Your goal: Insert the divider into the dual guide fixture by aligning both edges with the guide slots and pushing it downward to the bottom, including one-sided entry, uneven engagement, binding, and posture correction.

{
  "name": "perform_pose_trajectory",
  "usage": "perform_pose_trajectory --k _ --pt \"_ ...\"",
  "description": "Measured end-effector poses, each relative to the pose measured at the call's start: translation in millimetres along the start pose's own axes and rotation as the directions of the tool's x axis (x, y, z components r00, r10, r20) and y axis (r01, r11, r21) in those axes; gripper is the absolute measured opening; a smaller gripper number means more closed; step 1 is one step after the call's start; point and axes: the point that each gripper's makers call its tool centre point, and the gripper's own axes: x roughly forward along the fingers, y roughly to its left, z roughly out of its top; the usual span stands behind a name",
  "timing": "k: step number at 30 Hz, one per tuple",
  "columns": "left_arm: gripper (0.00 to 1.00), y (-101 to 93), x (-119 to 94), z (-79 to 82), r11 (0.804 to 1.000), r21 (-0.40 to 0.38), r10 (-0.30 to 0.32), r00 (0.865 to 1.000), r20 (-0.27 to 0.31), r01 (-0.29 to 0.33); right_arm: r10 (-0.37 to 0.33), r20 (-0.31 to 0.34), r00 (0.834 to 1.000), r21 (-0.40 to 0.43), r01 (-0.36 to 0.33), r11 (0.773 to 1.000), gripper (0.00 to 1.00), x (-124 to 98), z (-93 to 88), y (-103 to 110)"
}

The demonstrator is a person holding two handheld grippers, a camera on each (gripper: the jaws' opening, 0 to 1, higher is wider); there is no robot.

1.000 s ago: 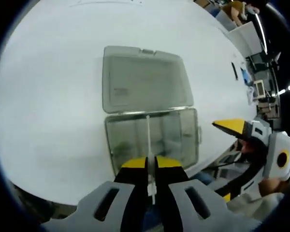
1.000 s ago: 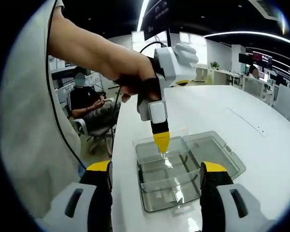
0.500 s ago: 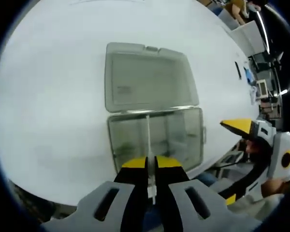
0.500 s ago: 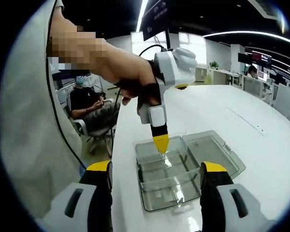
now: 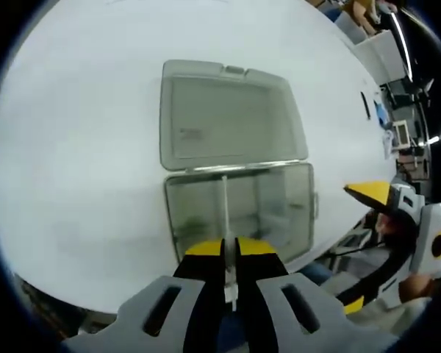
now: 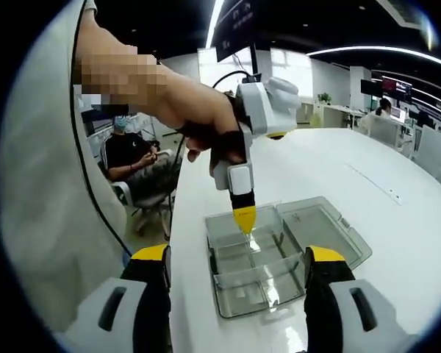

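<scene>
The thin clear plastic divider plate (image 5: 225, 220) is being pinched at its top edge between the pressed-together yellow-tipped jaws of the left gripper (image 5: 228, 250), low centre of the left gripper view. It is being held edge-on, running up from the jaws across the clear rectangular plastic compartment box (image 5: 279, 209), the dual guide fixture, at frame centre. Whether both edges are seated in the guide slots cannot be told.

The divider is judged light, stiff but thin, smooth and slippery, likely to flex or bind if tilted. A hold at the middle of the top edge is judged best, so that both sides are being pushed down evenly.

The box's hinged clear lid (image 5: 224, 114) is lying open flat on the white table (image 5: 73, 147), above the box in the left gripper view.

In the right gripper view the left gripper (image 6: 244, 218) is being held tip-down over the box (image 6: 261, 257) at centre, by a hand (image 6: 202, 121). The right gripper (image 6: 237, 272) is being kept spread wide, empty, its jaws at lower left and lower right, apart from the box. A seated person (image 6: 132, 158) is at middle left.
</scene>
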Motion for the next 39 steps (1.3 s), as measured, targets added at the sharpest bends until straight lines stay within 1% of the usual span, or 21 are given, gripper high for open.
perform_pose_trajectory --k 21,29,35,39 --pt "0.01 2.1 5.2 -0.1 1.000 -0.001 0.008 1.000 -0.028 -0.008 -0.004 -0.006 1.000 0.010 0.004 1.000 0.71 -1.3 -2.5 0.7" --pt "0.01 2.3 5.4 0.8 1.000 0.002 0.016 0.999 -0.030 -0.016 -0.003 -0.003 1.000 0.006 0.003 1.000 0.71 -0.4 0.1 -0.7" --pt "0.01 2.8 7.2 2.2 1.000 0.005 0.029 0.999 -0.043 -0.029 0.000 -0.003 1.000 0.007 0.000 1.000 0.71 0.5 -0.2 -0.9" --pt "0.01 1.8 8.0 3.1 0.998 0.025 0.054 0.997 -0.058 -0.053 0.004 -0.001 1.000 0.006 -0.004 1.000 0.71 1.4 1.5 -0.3"
